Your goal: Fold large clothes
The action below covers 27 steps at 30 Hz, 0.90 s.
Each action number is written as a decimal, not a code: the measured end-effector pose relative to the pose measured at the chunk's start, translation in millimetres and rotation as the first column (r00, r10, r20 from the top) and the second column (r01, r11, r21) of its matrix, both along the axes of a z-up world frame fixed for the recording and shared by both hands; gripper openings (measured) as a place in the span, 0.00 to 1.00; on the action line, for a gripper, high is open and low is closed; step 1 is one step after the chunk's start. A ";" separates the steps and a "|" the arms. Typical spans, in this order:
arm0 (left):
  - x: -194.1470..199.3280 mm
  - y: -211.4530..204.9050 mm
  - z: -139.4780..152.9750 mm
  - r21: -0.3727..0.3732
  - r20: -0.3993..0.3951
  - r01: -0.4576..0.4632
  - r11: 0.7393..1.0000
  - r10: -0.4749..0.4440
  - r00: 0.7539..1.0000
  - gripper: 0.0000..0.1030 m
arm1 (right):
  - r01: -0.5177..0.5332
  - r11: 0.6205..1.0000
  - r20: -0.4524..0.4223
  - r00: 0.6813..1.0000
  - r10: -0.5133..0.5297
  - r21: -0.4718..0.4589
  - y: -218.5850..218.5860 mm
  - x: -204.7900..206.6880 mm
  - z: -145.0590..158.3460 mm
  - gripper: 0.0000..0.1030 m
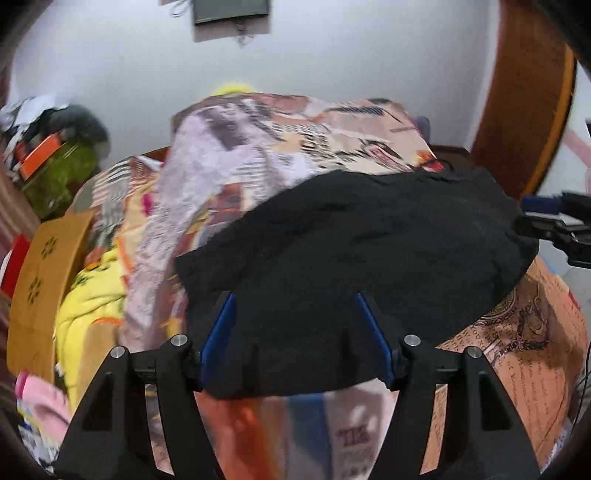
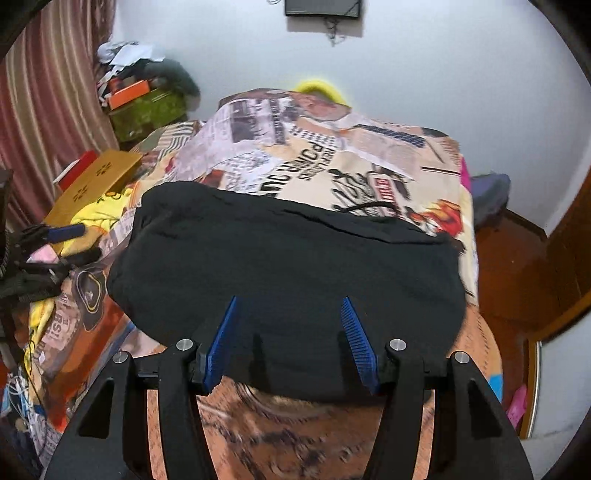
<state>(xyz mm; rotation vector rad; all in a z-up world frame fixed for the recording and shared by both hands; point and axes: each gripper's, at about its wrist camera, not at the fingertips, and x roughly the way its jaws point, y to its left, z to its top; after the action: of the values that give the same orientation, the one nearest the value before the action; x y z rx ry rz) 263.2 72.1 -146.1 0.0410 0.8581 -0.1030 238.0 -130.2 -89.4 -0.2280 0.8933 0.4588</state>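
Left wrist view: the left gripper (image 1: 295,314) stands parted, its blue pads clear of the folded black fabric garment (image 1: 369,251) lying between them on the newspaper-print bedspread (image 1: 517,350). The right gripper (image 2: 291,317), entering at three o'clock, likewise gapes over it, gripping nothing.

Matt black cloth garment (image 2: 280,258), printed cloth bedspread (image 2: 369,162), ribbed plastic pads (image 2: 354,339)

We see the wall-mounted dark panel (image 2: 322,8) cut off at the top edge; the black garment (image 1: 369,258) hides the bedspread (image 1: 517,332), motion-blurred at left.

cardboard box (image 2: 94,181) and clutter crowd bed's left edge.
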 end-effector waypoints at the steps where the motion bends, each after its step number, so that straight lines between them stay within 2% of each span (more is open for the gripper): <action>1: 7.8 -7.7 -6.9 -0.002 -0.007 0.009 1.000 -0.009 1.000 0.63 | -0.004 1.000 -0.004 1.000 0.004 -0.002 3.3 1.9 -3.2 0.52; 6: 43.3 -24.1 -36.6 -0.058 -0.071 0.008 0.998 -0.013 0.997 0.63 | -0.028 0.998 -0.034 0.999 0.026 -0.051 22.5 24.1 -32.8 0.52; 9: 64.7 -28.9 -45.3 -0.082 -0.065 -0.008 0.997 0.002 0.998 0.66 | -0.040 0.997 -0.047 0.998 0.037 -0.068 27.1 36.3 -48.5 0.52; 11: 75.2 -30.9 -48.0 -0.087 -0.062 -0.009 0.996 0.004 0.998 0.67 | -0.043 0.997 -0.049 0.998 0.040 -0.059 27.0 42.9 -53.9 0.55; 17: 104.0 -38.5 -62.0 -0.090 -0.050 -0.017 0.996 0.012 0.999 0.78 | -0.054 0.997 -0.026 0.998 0.053 -0.058 28.6 51.7 -61.5 0.64; 21: 105.3 -37.0 -66.6 -0.130 -0.050 -0.024 0.991 0.018 0.999 0.81 | -0.065 0.996 -0.021 0.998 0.064 -0.063 27.3 46.9 -60.8 0.65; 27: 84.1 -42.8 -63.2 -0.081 -0.062 -0.007 0.997 0.002 0.998 0.81 | -0.073 0.994 -0.022 0.997 0.071 -0.081 15.1 35.7 -57.2 0.65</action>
<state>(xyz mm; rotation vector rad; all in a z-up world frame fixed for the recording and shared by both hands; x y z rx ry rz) 347.3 29.3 -209.2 -0.0403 0.9148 -0.1355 273.8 -115.1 -146.6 -0.3318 0.9259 0.4929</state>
